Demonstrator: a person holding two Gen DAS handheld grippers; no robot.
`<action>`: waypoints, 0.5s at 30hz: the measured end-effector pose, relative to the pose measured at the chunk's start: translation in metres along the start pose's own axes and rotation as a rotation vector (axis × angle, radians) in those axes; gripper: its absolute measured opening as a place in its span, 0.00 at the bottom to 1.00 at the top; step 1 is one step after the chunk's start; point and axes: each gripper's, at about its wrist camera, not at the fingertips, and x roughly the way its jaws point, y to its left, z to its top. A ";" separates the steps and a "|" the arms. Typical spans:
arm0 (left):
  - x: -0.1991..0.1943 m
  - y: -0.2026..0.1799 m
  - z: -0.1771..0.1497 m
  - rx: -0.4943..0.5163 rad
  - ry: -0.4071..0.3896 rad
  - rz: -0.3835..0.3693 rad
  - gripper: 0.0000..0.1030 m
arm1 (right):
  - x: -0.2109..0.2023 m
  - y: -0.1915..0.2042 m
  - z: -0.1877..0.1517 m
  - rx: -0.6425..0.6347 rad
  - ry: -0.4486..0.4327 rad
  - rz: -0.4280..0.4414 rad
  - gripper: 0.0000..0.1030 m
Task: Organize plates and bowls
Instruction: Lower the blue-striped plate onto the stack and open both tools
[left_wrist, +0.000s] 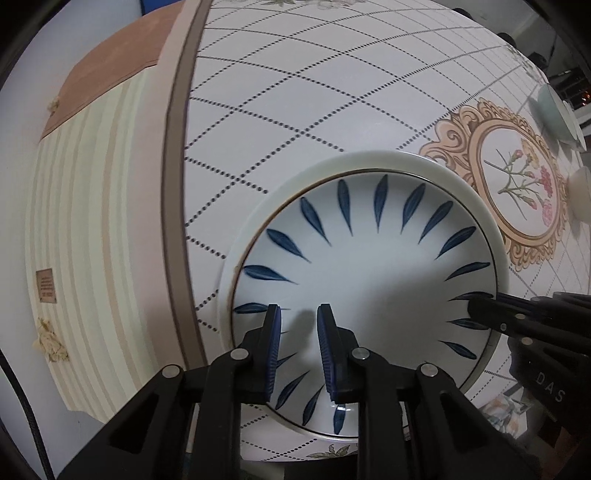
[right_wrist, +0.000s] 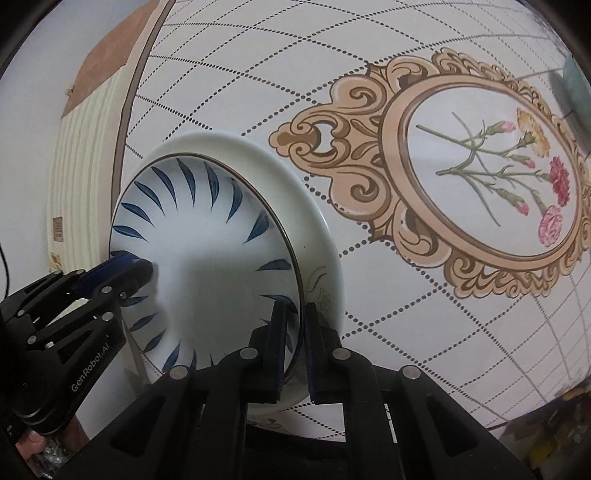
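The blue-leaf bowl (right_wrist: 207, 258) sits nested in a wider white plate (right_wrist: 317, 229), the pair resting on the checked tablecloth (left_wrist: 314, 92) near the table's left edge, just beside the flower medallion (right_wrist: 491, 177). The right gripper (right_wrist: 295, 314) has its jaws clamped on the bowl's right rim, one pad inside, one outside, pinching the thin wall. The left gripper (left_wrist: 297, 314) points straight down over the bowl's inside, jaws narrowed to a small gap with nothing between them; the pads hover above the glaze and grip nothing.

To my eye the step in hand is settling or lifting this bowl on the plate, and the trick is to keep that rim pinch square. A glazed rim is slick, so any twist could let it slide out. If the left tool is meant to help, it should take the opposite rim, not press the middle, so the bowl stays level. Move slowly; the plate under it may drag along. Further bowls (left_wrist: 554, 114) wait at the far right edge, well apart
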 end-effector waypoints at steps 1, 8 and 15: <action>-0.002 0.001 -0.001 -0.005 -0.003 0.003 0.17 | 0.000 0.002 0.000 -0.001 0.000 -0.011 0.10; -0.020 0.011 -0.008 -0.055 -0.032 0.032 0.18 | -0.009 0.015 -0.005 -0.023 -0.012 -0.069 0.17; -0.047 0.006 -0.019 -0.072 -0.081 0.055 0.21 | -0.034 0.026 -0.014 -0.055 -0.075 -0.090 0.58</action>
